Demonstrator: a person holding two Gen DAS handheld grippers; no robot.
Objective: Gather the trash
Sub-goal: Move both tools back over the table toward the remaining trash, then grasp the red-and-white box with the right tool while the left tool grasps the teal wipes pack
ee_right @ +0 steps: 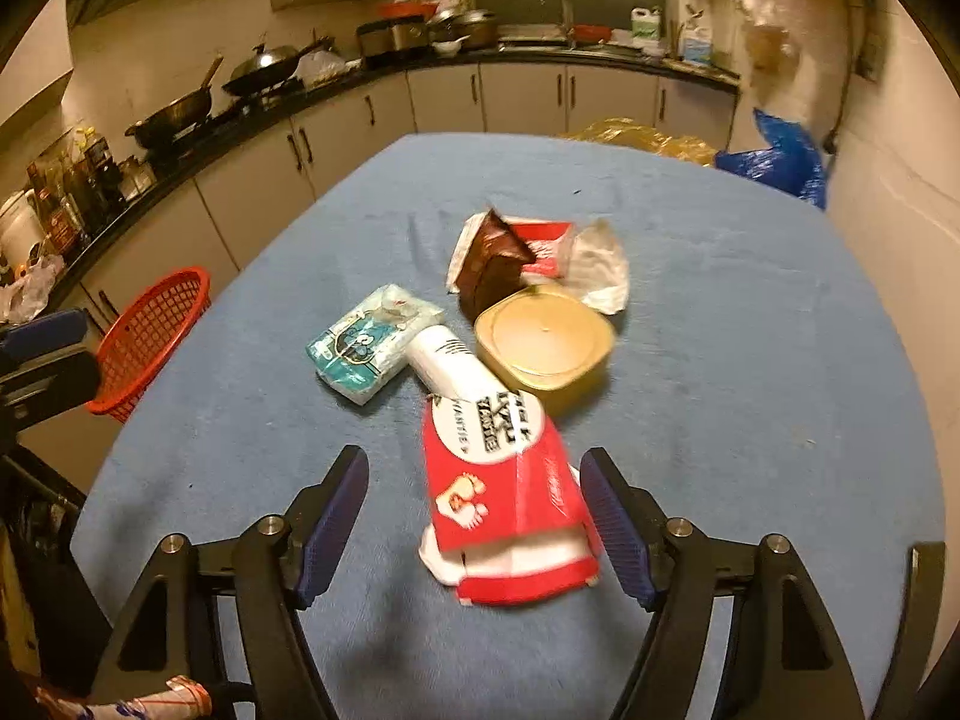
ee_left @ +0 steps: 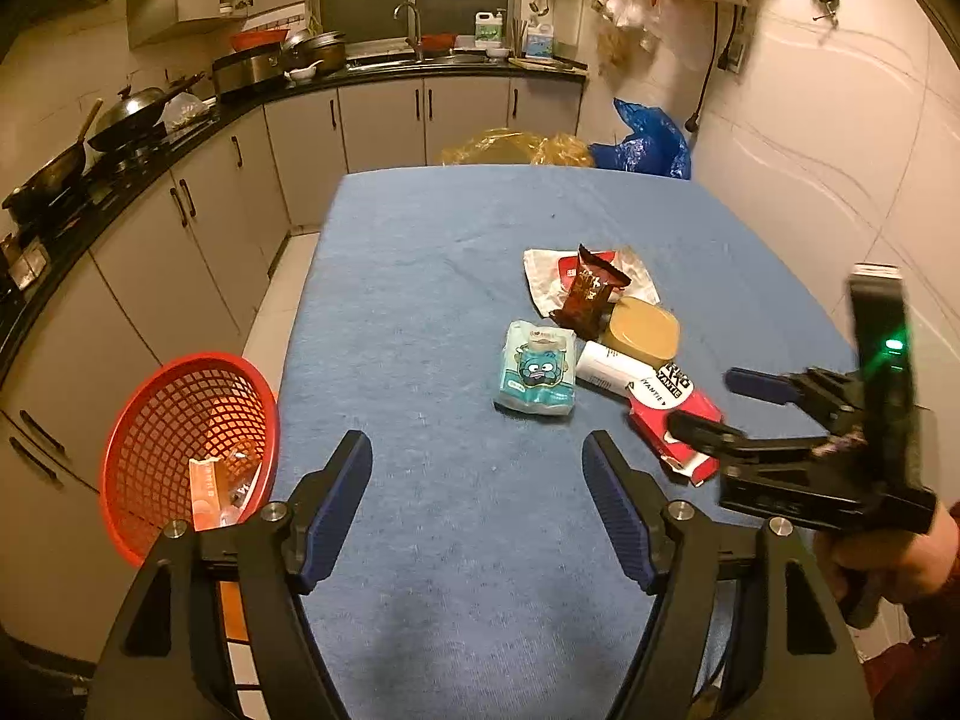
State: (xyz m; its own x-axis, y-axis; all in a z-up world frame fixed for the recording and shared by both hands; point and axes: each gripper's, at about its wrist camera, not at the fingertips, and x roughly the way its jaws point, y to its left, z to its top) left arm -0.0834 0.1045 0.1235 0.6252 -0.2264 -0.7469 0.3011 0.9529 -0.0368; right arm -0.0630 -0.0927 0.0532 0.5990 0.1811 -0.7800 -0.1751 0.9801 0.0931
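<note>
A pile of trash lies on the blue-covered table [ee_left: 432, 276]: a red and white carton [ee_right: 498, 480], a teal tissue pack [ee_right: 372, 348], a tan square tub [ee_right: 543, 345], a brown wrapper [ee_right: 492, 267] and a white wrapper [ee_right: 600, 264]. My right gripper [ee_right: 474, 462] is open around the carton's near end; the right pad is close to it and the left pad stands apart. My left gripper [ee_left: 477, 450] is open over bare cloth, empty, with the tissue pack [ee_left: 536, 369] ahead. A red mesh basket [ee_left: 186, 444] at the table's left edge holds an orange wrapper [ee_left: 207, 492].
A dark kitchen counter with woks [ee_left: 126, 120] and grey cabinets runs along the left and back. Yellow [ee_left: 516, 147] and blue plastic bags [ee_left: 648, 144] sit beyond the table's far edge. A tiled wall stands to the right. A hand [ee_left: 888, 552] holds the right gripper.
</note>
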